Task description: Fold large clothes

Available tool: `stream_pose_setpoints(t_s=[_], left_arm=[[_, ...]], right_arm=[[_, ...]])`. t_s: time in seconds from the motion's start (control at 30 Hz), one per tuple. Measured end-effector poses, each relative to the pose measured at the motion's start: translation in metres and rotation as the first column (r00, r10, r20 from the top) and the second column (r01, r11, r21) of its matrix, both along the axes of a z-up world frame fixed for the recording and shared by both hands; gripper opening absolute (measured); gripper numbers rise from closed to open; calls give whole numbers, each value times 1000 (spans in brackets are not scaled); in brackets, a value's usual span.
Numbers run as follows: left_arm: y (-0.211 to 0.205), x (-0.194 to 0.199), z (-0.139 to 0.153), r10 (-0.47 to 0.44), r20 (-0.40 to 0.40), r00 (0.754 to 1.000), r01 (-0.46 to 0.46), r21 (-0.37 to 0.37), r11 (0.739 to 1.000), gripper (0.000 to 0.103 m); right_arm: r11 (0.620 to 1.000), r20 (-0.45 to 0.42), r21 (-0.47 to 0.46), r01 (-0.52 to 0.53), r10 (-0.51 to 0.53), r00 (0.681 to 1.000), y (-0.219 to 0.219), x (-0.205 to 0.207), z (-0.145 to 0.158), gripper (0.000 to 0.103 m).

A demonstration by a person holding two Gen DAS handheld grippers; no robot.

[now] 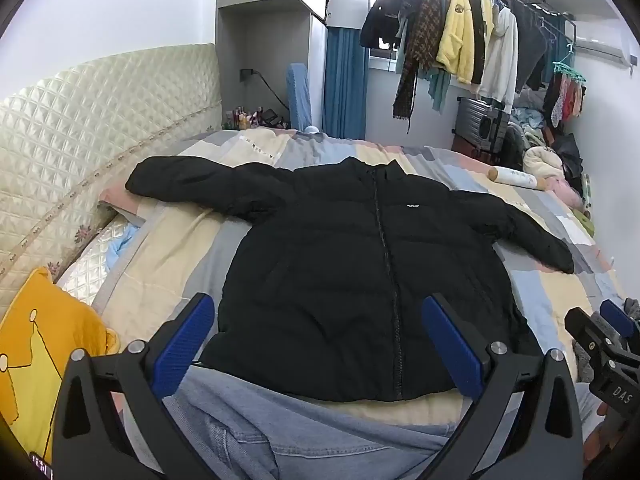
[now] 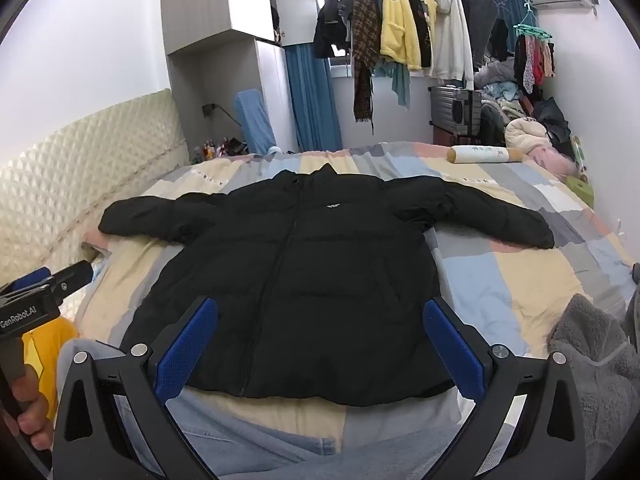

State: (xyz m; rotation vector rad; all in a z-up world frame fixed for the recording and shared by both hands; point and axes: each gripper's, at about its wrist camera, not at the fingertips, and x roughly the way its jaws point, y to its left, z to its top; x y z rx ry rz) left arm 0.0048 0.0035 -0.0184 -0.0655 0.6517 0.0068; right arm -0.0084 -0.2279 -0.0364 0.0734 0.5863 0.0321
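A black puffer jacket (image 1: 340, 264) lies flat, front up and zipped, on the bed with both sleeves spread out; it also shows in the right wrist view (image 2: 296, 276). My left gripper (image 1: 320, 340) is open and empty, held above the jacket's hem. My right gripper (image 2: 320, 340) is open and empty, also above the hem. The right gripper shows at the right edge of the left wrist view (image 1: 608, 344). The left gripper shows at the left edge of the right wrist view (image 2: 44, 292).
The bed has a patchwork cover (image 2: 520, 280) and a quilted headboard (image 1: 80, 128) on the left. A yellow pillow (image 1: 36, 344) lies near left. A grey fleece garment (image 2: 592, 352) lies near right. A rolled mat (image 2: 484, 155) lies at the far edge. Clothes hang on a rack (image 2: 404, 24).
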Motion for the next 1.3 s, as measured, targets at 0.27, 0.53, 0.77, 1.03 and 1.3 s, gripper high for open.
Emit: stream_pose_setpoints(t_s=[0.27, 0.53, 0.77, 1.03, 1.3], left_arm=[[1, 1, 0, -4, -3, 1000, 4, -2, 1000, 103], [1, 3, -2, -11, -14, 1000, 11, -3, 1000, 103], [-2, 2, -1, -22, -18, 1000, 22, -7, 1000, 103], [-2, 2, -1, -20, -17, 1000, 20, 0, 1000, 103], [-3, 1, -1, -20, -20, 1000, 20, -2, 1000, 103]], right_arm=[[1000, -8, 6, -2, 3, 1000, 3, 1, 0, 103], [1000, -8, 4, 9, -9, 1000, -8, 2, -2, 103], [1000, -8, 4, 13, -13, 1000, -9, 1, -4, 103], [1000, -13, 13, 16, -15, 1000, -13, 1, -7, 103], [1000, 15, 23, 18, -18, 1000, -16, 1, -6, 103]])
